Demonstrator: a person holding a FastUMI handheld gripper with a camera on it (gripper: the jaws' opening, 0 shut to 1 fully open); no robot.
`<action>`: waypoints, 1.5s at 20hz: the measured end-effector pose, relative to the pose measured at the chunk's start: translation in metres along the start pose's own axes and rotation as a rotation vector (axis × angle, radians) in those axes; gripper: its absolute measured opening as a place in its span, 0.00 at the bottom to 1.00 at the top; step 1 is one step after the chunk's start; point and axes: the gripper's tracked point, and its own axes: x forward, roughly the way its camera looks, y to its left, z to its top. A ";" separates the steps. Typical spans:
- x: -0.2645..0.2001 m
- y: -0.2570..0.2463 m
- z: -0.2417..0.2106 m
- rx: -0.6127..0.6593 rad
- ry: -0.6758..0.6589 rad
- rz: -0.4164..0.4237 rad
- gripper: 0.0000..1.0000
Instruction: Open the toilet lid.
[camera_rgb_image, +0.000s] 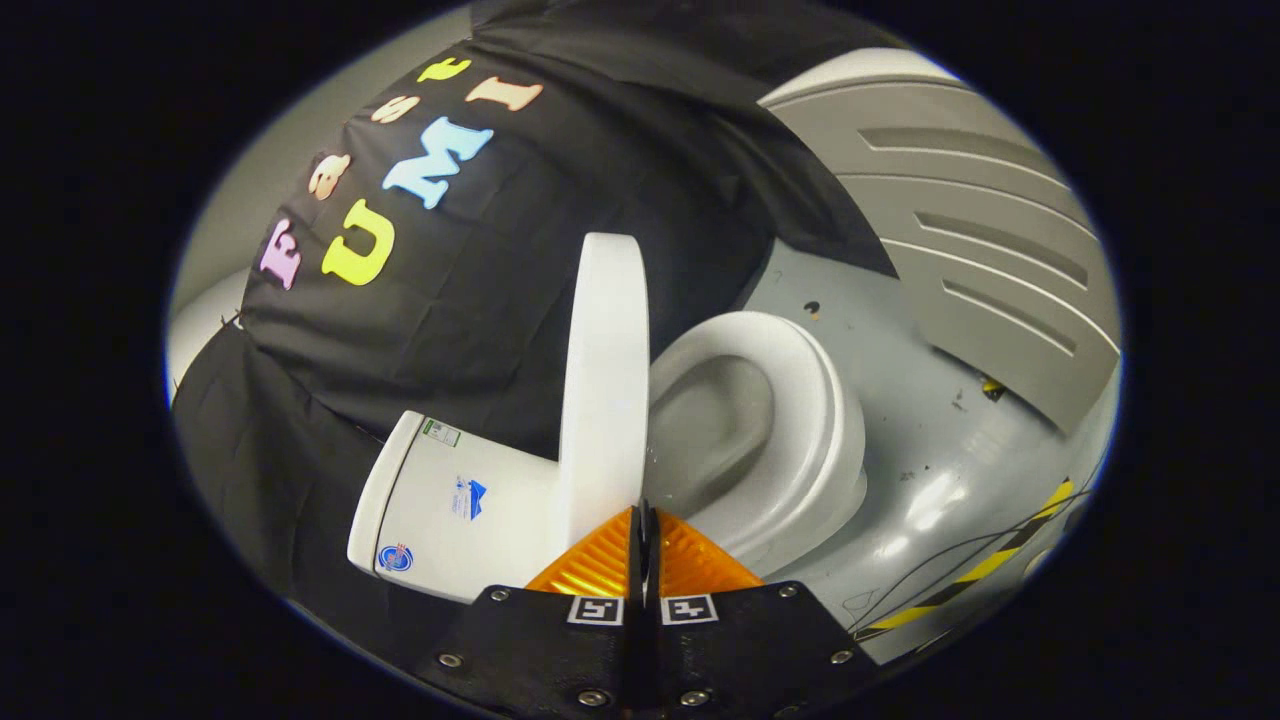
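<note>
Gripper (643, 520): fingers pressed together, pinching nothing, tips touching or just short of the toilet lid's edge. Toilet lid (604, 380): raised, standing edge-on at 12 o'clock from the tips. Toilet seat (800, 400): ring down over the bowl, 2 o'clock. Cistern (450, 500): 9 o'clock, behind the lid. Grey floor (930, 470); black cable (960, 560) and striped tape (1000, 565), 3 o'clock. Ribbed grey panel (990, 240), 1 o'clock.

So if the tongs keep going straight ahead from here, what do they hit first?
Most likely the raised toilet lid: its edge stands just ahead of the closed tongs, with the open seat off to one side. Depth is hard to judge here.
</note>
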 end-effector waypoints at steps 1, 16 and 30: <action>-0.003 0.006 0.000 -0.032 -0.012 -0.010 0.00; -0.018 0.079 0.001 -0.308 -0.111 -0.062 0.00; -0.023 0.161 -0.012 -0.549 -0.191 -0.025 0.00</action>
